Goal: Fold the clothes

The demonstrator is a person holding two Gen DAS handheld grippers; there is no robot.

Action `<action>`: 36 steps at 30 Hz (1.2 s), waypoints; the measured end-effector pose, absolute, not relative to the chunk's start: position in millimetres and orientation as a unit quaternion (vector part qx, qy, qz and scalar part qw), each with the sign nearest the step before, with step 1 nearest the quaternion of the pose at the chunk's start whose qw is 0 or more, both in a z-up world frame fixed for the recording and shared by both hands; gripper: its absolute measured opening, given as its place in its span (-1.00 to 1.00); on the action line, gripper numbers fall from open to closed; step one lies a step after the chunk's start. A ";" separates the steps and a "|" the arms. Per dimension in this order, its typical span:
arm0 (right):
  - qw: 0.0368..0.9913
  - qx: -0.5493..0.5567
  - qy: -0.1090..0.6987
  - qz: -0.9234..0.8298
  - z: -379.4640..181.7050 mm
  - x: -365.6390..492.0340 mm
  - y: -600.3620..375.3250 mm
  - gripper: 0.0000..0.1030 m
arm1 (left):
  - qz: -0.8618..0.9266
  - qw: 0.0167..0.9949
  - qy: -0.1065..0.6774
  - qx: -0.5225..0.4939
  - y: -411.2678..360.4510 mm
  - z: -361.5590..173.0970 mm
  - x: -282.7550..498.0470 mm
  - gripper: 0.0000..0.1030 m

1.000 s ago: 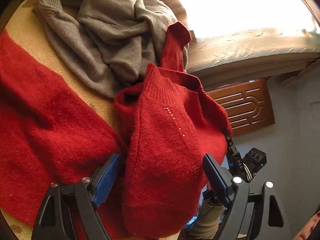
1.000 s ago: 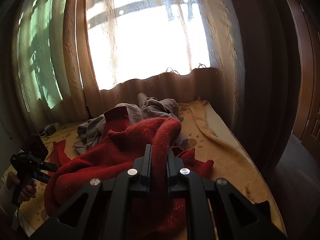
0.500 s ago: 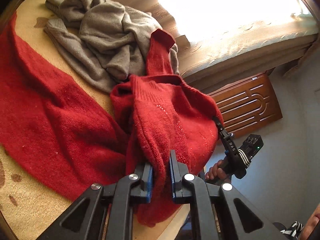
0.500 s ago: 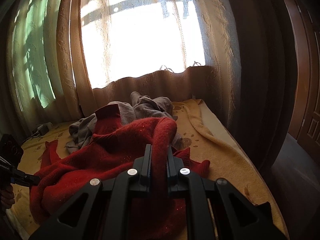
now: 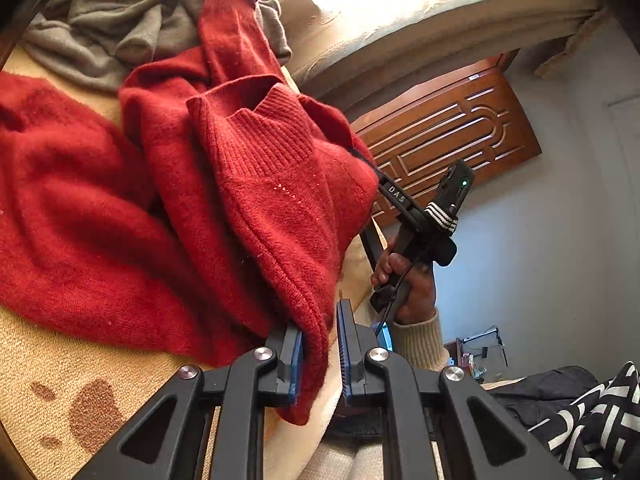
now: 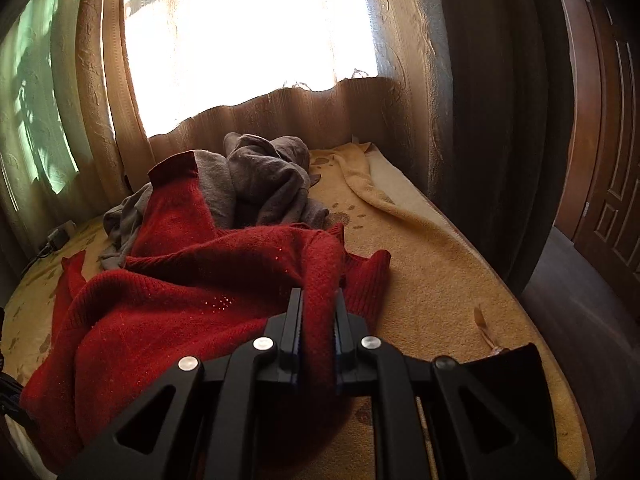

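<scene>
**A:** What does your left wrist camera show that the right one cannot?

**B:** Your left gripper [image 5: 320, 354], black with blue pads, is pinched shut on a hanging edge of the fuzzy red knitted sweater [image 5: 256, 208]. Only this view shows your right hand [image 5: 408, 280], in a cream knit cuff, holding the handle of the right gripper, whose tips vanish under the red knit. It also shows a carved brown wooden panel [image 5: 452, 136] and a black-and-white patterned fabric [image 5: 592, 412] at the lower right.

**A:** And the right wrist camera?

**B:** Your right gripper [image 6: 318, 332] is clamped nearly closed on a raised fold of the same red sweater [image 6: 192, 292], which bunches up between the pads. The rest of the sweater lies spread over the tan patterned blanket [image 6: 432, 280] covering the bed, one ribbed cuff pointing towards the window. Only here do you see the bright window with beige embossed curtains [image 6: 100, 92] and a dark wooden door [image 6: 604, 160] on the right.

**A:** Anything both views share?

**B:** A crumpled grey knitted garment [image 5: 120, 12] lies behind the sweater, touching it, near the curtain [image 6: 264, 184]. At the far left edge of the right view there may be a dark corner of your left gripper, but it is too cropped to tell.
</scene>
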State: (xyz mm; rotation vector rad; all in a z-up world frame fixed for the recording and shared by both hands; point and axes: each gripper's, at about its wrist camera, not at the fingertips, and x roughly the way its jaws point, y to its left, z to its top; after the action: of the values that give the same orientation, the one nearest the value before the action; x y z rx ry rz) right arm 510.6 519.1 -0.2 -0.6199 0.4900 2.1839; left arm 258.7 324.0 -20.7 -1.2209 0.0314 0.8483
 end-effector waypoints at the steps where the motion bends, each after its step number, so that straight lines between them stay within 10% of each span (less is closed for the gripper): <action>1: 0.397 -0.244 0.195 0.863 -0.8 511.3 518.6 -0.73 | 0.383 0.739 0.015 -0.554 330.0 -17.2 261.6 -0.72; 12: 0.377 -0.234 0.212 0.871 -0.5 513.6 514.0 -0.58 | 0.400 0.701 0.034 -0.589 354.5 -38.8 269.7 -0.71; 20: 0.366 -0.213 0.240 0.874 -2.6 525.0 514.9 0.04 | 0.471 0.681 -0.064 -0.557 326.7 -17.2 222.9 -0.86; 23: 0.360 -0.183 0.248 0.880 2.6 539.3 510.4 0.70 | 0.534 0.661 -0.125 -0.512 290.0 8.4 181.3 -0.86; 36: 0.281 -0.167 0.244 0.913 24.4 532.3 508.0 0.73 | 0.620 0.583 -0.168 -0.497 177.9 1.9 108.7 -0.87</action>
State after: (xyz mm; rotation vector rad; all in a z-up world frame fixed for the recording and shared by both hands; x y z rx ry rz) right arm 532.3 508.0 24.4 -0.4463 0.6528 2.4482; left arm 108.7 177.9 1.9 -1.1607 -0.3933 1.4465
